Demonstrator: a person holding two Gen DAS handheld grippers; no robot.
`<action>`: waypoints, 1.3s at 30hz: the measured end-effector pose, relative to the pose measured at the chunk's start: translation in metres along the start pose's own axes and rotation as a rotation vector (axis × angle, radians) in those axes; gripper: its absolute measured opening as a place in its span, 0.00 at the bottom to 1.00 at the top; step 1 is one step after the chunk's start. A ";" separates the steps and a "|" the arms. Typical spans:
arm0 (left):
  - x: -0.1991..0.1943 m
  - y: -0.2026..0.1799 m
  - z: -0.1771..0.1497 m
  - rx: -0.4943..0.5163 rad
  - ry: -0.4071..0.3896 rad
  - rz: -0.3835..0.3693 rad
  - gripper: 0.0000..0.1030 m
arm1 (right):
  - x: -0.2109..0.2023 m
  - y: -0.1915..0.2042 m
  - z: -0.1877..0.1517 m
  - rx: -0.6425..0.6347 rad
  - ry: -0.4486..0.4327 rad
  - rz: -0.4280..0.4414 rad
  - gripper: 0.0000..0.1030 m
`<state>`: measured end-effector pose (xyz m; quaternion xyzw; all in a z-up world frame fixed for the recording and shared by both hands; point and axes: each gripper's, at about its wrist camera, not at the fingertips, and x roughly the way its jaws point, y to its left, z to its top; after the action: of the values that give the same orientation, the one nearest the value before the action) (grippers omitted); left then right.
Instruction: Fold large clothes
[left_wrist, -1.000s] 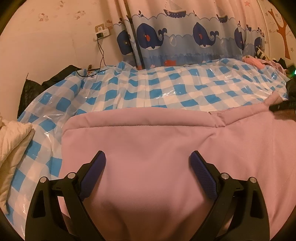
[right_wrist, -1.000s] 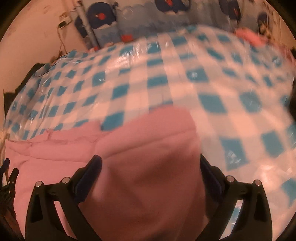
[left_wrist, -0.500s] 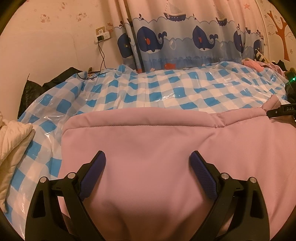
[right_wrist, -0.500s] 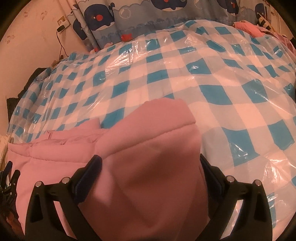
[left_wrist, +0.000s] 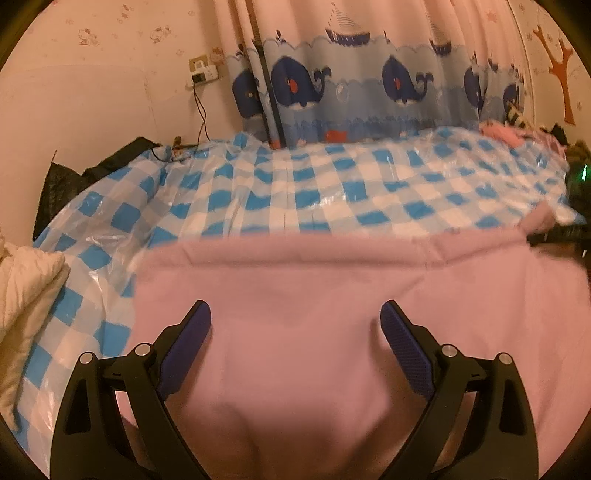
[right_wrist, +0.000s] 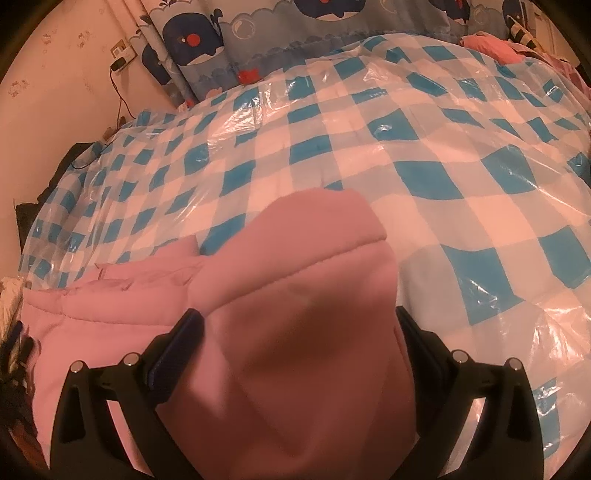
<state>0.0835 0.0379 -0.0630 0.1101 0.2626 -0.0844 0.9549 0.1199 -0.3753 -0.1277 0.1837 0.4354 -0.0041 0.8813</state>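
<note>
A large pink garment lies spread on a bed covered with blue-and-white checked plastic. My left gripper is open, its blue-padded fingers apart with pink fabric bulging up between them. My right gripper is open too, with a raised fold of the pink garment filling the gap between its fingers. The garment's folded far edge runs across the left wrist view. The right gripper's tip shows at the garment's right end.
A whale-print curtain hangs behind the bed. A wall socket with a dangling cable is at the back left. A cream quilt lies at the left edge, a black bag behind it. Pink clothes lie at the far right.
Both grippers have stayed open over the pink garment. The views have tilted up slightly; the right view is steadier, and the fold between the right fingers looks the same.
</note>
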 end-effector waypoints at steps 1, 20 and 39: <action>-0.003 0.003 0.009 -0.005 -0.015 0.003 0.87 | -0.001 0.002 0.002 -0.007 0.002 -0.009 0.93; 0.123 0.053 -0.001 -0.153 0.355 -0.026 0.90 | 0.036 -0.043 0.029 0.124 0.089 -0.052 0.93; -0.037 0.169 -0.061 -0.424 0.447 -0.184 0.90 | -0.153 -0.070 -0.073 0.122 0.167 0.214 0.93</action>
<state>0.0597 0.2200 -0.0671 -0.0997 0.4863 -0.0873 0.8637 -0.0426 -0.4395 -0.0731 0.2822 0.4840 0.0788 0.8245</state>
